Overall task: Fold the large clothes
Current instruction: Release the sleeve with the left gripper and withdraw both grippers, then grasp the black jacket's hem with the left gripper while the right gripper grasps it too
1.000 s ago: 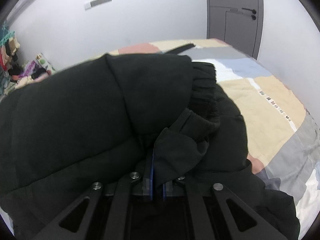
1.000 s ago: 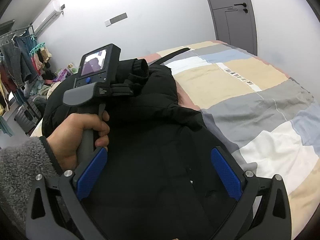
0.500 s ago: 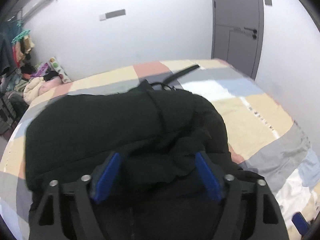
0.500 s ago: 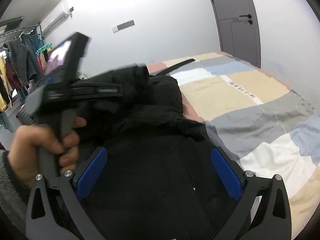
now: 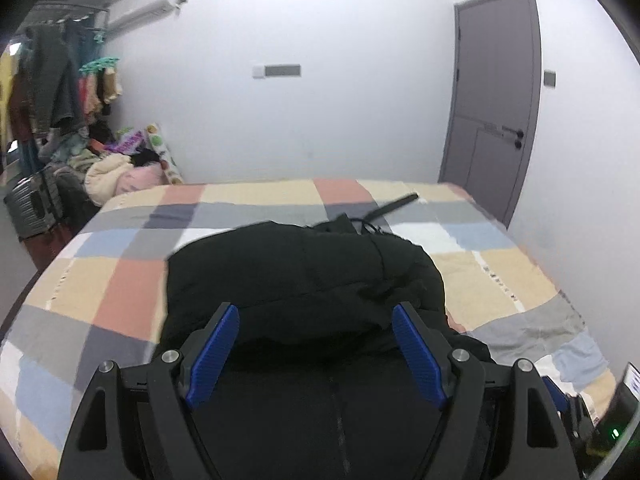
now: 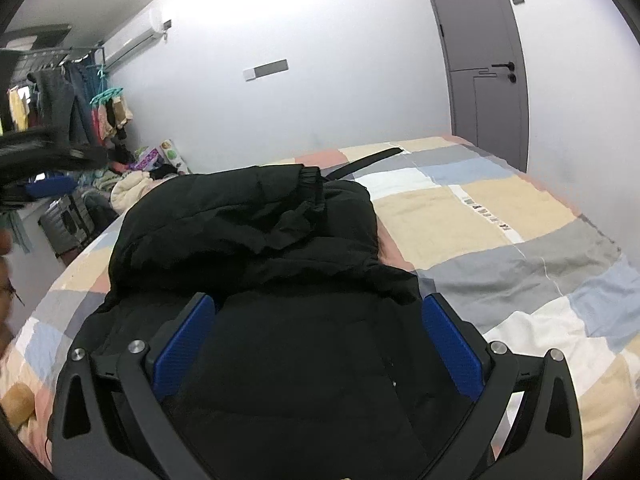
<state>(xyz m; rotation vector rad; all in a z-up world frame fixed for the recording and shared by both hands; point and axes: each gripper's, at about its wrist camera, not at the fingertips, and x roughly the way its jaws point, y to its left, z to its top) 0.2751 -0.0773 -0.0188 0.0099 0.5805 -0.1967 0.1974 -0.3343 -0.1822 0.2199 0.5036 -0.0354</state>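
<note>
A large black padded jacket (image 5: 304,272) lies on the patchwork bed, its far part folded back over the near part, a ribbed cuff on top. It also shows in the right wrist view (image 6: 256,240). My left gripper (image 5: 316,344) is open and empty, raised above the jacket's near half. My right gripper (image 6: 316,340) is open and empty, also over the near half. The left gripper's body shows blurred at the left edge of the right wrist view (image 6: 36,160).
The patchwork bedspread (image 5: 500,280) extends right and left of the jacket. A black strap (image 5: 396,204) lies at the bed's far side. A clothes rack (image 5: 52,88), piled laundry and a suitcase (image 5: 32,208) stand at left. A grey door (image 5: 492,112) is at right.
My left gripper let go of the jacket fabric, opened, and pulled up and back. The folded part now rests on the jacket. The right gripper stayed open.
</note>
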